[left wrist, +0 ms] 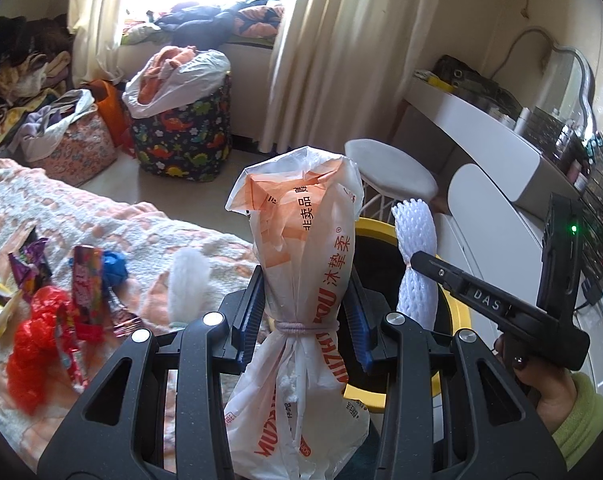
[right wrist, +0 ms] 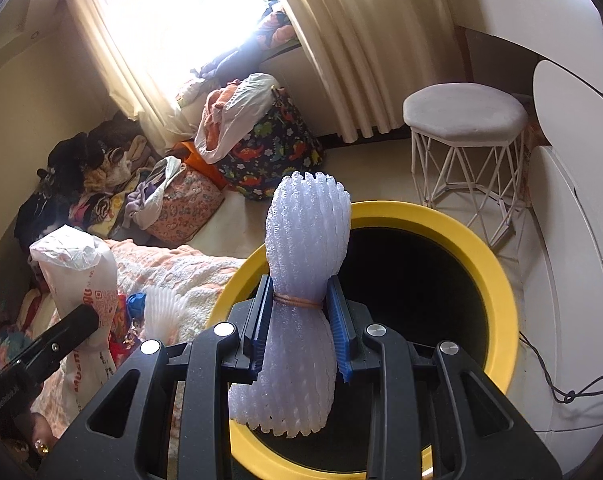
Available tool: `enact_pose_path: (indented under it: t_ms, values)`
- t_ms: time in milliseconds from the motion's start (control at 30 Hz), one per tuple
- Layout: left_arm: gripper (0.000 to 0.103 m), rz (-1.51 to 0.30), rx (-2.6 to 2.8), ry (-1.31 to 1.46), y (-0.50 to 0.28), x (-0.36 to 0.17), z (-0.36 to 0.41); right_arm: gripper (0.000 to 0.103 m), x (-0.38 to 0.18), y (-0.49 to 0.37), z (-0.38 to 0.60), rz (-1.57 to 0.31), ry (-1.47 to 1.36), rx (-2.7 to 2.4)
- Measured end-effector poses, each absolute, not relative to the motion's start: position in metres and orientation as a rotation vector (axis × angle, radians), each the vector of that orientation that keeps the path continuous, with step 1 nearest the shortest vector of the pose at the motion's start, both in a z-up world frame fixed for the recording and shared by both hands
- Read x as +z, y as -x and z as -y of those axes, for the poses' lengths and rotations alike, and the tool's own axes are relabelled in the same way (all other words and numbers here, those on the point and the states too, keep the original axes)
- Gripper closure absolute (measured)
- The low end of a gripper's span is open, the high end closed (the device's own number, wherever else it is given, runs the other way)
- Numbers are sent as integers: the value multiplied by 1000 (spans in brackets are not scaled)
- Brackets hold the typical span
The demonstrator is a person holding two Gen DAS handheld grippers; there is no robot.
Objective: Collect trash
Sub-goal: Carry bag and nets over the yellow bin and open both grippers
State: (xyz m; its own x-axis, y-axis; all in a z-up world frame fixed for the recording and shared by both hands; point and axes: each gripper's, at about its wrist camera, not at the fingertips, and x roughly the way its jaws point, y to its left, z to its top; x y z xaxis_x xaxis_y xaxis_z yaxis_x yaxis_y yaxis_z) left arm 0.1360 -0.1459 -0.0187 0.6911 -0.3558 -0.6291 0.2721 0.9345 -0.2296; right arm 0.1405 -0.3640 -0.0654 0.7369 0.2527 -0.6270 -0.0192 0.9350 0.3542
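Note:
My left gripper [left wrist: 304, 308] is shut on a white and orange plastic bag [left wrist: 301, 240] tied at its waist with a band. It stands upright between the blue pads, in front of the yellow-rimmed bin [left wrist: 459, 312]. My right gripper [right wrist: 300, 320] is shut on a white foam net sleeve [right wrist: 305, 240], also banded at the middle, held over the near-left rim of the bin [right wrist: 481, 248], whose dark inside shows. The foam sleeve [left wrist: 415, 256] and right gripper body appear at the right of the left wrist view. The bag [right wrist: 81, 280] shows at the left of the right wrist view.
Wrappers, a red net [left wrist: 33, 344], a blue scrap [left wrist: 115, 268] and a second foam piece [left wrist: 187, 284] lie on the peach blanket [left wrist: 101, 216]. A white stool [right wrist: 465, 120], a white dresser [right wrist: 573, 200], a dinosaur-print hamper [left wrist: 185, 136] and clothes piles stand around.

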Motion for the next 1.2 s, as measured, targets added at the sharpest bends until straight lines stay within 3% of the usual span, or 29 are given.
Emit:
enact_pose_path:
  t_ms: [800, 867, 933, 1000, 1067, 1200]
  values:
    - [72, -788, -453, 62, -173, -43, 199, 73, -80, -149, 414, -757, -404, 56]
    - [65, -788, -451, 65, -176, -44, 200, 67, -82, -150, 415, -765, -406, 52]
    - [50, -779, -436, 73, -177, -43, 198, 59, -83, -150, 416, -768, -410, 48]
    - [27, -763, -413, 85, -176, -41, 194, 54, -83, -149, 416, -768, -413, 41]
    - [18, -744, -380, 88, -174, -38, 187, 46, -82, -148, 416, -765, -413, 29]
    - [11, -729, -351, 117, -171, -33, 173, 42, -82, -146, 411, -751, -414, 28]
